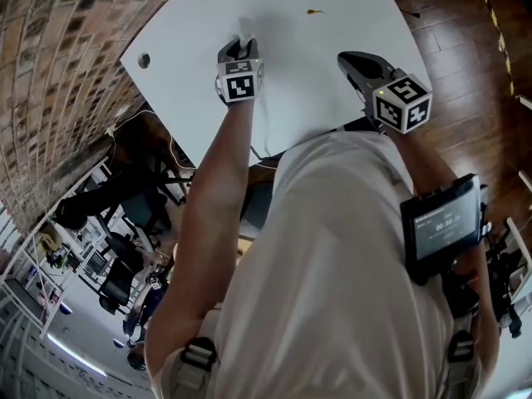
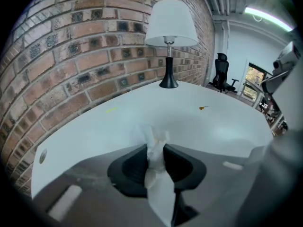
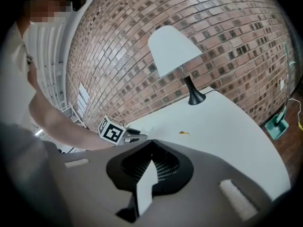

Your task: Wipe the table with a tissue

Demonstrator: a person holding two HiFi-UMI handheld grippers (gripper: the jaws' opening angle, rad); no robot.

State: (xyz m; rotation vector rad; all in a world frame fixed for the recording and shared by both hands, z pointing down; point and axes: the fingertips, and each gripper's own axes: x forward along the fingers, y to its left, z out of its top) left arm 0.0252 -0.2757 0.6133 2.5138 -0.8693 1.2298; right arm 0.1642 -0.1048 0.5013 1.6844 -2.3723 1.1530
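A crumpled white tissue (image 2: 156, 162) is pinched between the dark jaws of my left gripper (image 2: 155, 148), and its top sticks out past the fingertips. In the head view the tissue (image 1: 243, 29) rests low against the white table (image 1: 291, 98) just ahead of my left gripper (image 1: 243, 45). A small orange stain (image 1: 313, 11) lies on the table beyond and to the right of it; the stain (image 2: 202, 108) also shows ahead in the left gripper view. My right gripper (image 1: 346, 57) hovers over the table's right part, fingertips together and empty (image 3: 151, 144).
A white-shaded lamp (image 2: 170, 37) on a black base stands at the table's far end by the brick wall (image 2: 71, 46). A faint yellow mark (image 2: 111, 109) and a round cable hole (image 1: 145, 59) lie to the left. Wooden floor (image 1: 465, 48) lies past the table's right edge.
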